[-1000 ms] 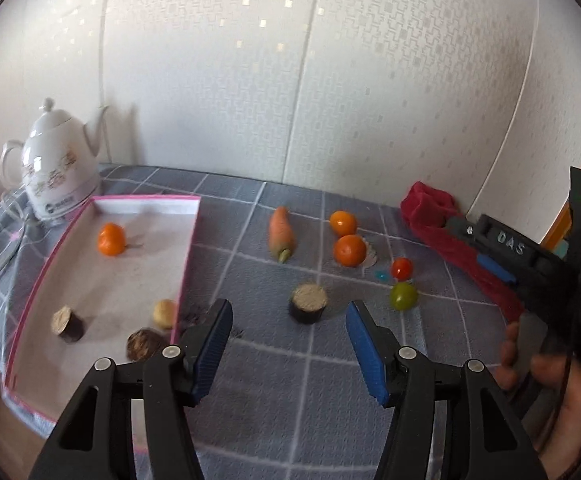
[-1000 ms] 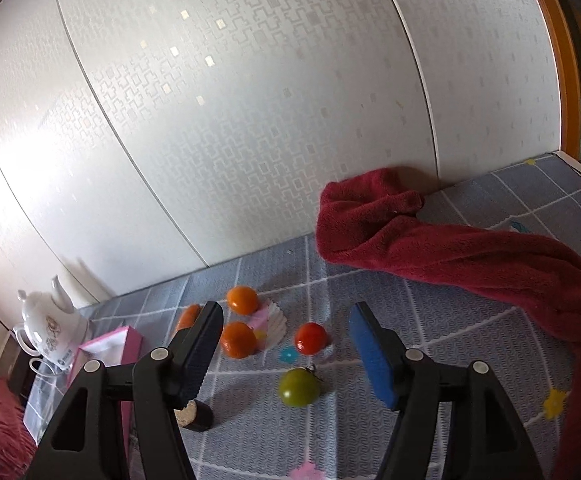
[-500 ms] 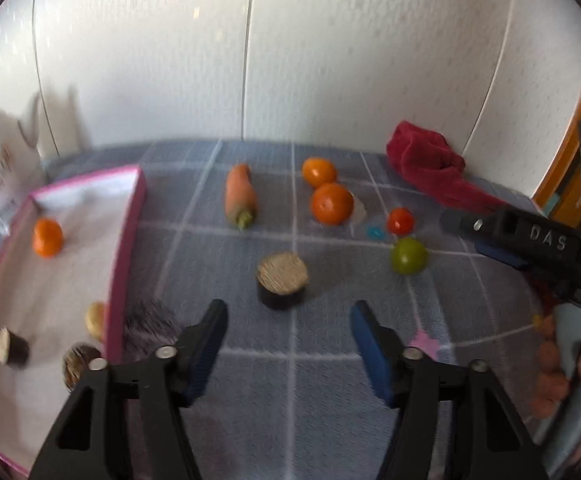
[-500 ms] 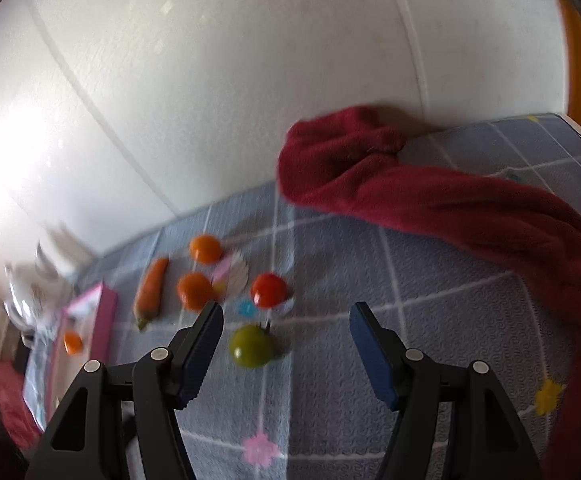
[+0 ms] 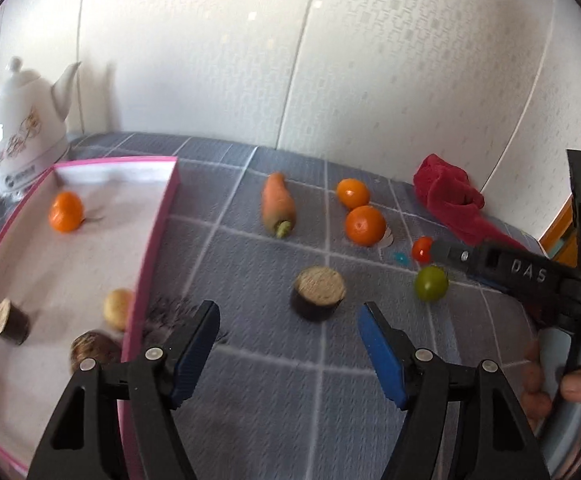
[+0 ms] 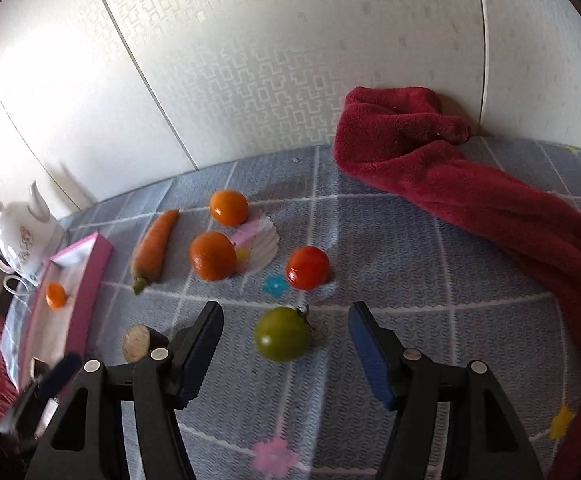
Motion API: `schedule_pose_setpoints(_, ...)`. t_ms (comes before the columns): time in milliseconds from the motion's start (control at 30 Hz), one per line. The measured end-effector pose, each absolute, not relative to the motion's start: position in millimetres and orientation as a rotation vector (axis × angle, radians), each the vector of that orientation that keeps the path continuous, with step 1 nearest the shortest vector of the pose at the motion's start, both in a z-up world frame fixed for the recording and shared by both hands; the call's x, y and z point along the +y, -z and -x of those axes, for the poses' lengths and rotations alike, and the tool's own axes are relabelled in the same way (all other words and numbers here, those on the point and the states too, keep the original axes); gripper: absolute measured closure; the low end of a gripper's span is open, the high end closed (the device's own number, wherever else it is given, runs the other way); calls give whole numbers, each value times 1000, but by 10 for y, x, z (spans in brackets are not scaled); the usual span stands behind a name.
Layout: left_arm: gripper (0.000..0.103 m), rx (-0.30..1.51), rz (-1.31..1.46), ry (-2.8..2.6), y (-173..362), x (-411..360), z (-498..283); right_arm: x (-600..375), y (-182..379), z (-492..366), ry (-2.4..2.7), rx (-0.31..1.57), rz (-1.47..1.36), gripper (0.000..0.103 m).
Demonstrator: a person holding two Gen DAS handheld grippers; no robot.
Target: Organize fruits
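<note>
My left gripper [image 5: 288, 328] is open and empty, just short of a dark round slice [image 5: 318, 293] on the grey cloth. My right gripper [image 6: 284, 330] is open, its jaws either side of a green tomato [image 6: 282, 339], not touching it. The green tomato [image 5: 431, 283] also shows in the left wrist view. A red tomato [image 6: 307, 267], two oranges [image 6: 212, 256] [image 6: 228, 207] and a carrot [image 6: 153, 249] lie beyond. The pink tray [image 5: 158, 236] at left holds an orange [image 5: 65, 212], a dark slice [image 5: 10, 322], a small potato [image 5: 117, 308] and a brown round thing [image 5: 95, 354].
A white teapot [image 5: 22, 128] stands behind the tray at the far left. A red towel [image 6: 470, 184] lies along the wall and right side. A white paper cup liner [image 6: 262, 240] lies between the oranges. The white wall closes the back.
Both grippers stayed open. The right gripper moved forward and down so the green tomato now lies between its jaws. The left view swung left, back onto the teapot and tray.
</note>
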State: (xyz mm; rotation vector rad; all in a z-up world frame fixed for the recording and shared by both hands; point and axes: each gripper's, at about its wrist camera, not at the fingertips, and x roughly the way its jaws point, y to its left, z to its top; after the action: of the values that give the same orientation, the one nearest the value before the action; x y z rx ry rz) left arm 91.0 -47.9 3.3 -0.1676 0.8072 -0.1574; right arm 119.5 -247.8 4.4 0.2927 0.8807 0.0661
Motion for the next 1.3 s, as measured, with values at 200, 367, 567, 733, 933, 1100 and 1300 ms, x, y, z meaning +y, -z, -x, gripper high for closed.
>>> schedule_pose_setpoints(200, 31, 751, 100, 91, -393, -335, -766, -2406, -175, -1133, -88, 841, -296, 37)
schedule_pose_setpoints(367, 31, 701, 83, 72, -473, -355, -627, -2474, -141, -1159, -86, 854, -339, 37)
schedule_pose_setpoints(567, 31, 718, -6, 86, -527, -529, -630, -2535, -136, -1140, -66, 853, -367, 37)
schedule_pose_setpoints(733, 29, 710, -18, 126, -638, -572, -576, -2474, -78, -1183, -50, 874, -339, 37)
schedule_pose_setpoints(933, 29, 751, 13, 155, -424, -701, -759, -2465, -105, -1063, -40, 873, -309, 37)
schedule_pose_setpoints(1100, 29, 789, -28, 160, -271, -710, -876, -2623, -25, -1062, -63, 887, -337, 37)
schedule_pose_setpoints(1300, 25, 851, 65, 175, -129, -498, -1045, -2483, -2, -1139, -76, 883, -272, 37)
